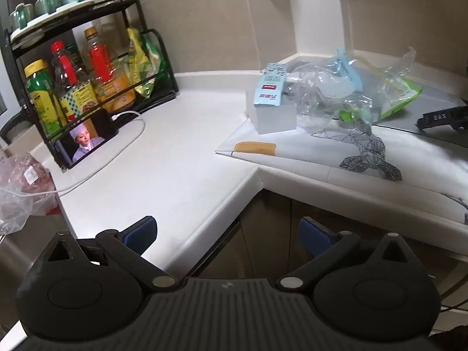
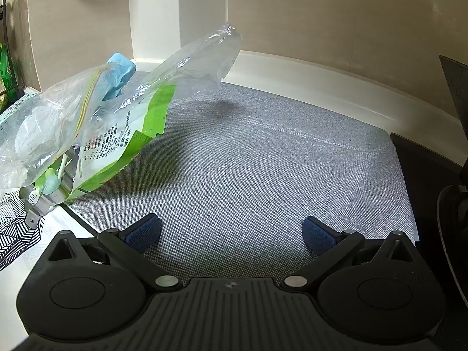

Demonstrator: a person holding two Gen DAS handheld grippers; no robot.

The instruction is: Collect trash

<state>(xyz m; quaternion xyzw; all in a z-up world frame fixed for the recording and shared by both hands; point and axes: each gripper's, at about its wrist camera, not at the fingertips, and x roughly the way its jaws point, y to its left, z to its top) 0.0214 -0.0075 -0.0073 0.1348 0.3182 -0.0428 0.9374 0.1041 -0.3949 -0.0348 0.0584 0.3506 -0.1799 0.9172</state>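
Bag [image 2: 96, 111]: light, crinkly, slippery — we'd pinch its raised flap, above the mat [image 2: 263, 161].
Left gripper [image 1: 228, 231]: wide open, empty.
Right gripper [image 2: 231, 231]: wide open, empty.

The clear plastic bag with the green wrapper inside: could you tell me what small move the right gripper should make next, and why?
Probably swing the right gripper left toward the clear plastic bag. Its jaws stand wide open with only the grey mat between them, and the bag lies off to their left, untouched.
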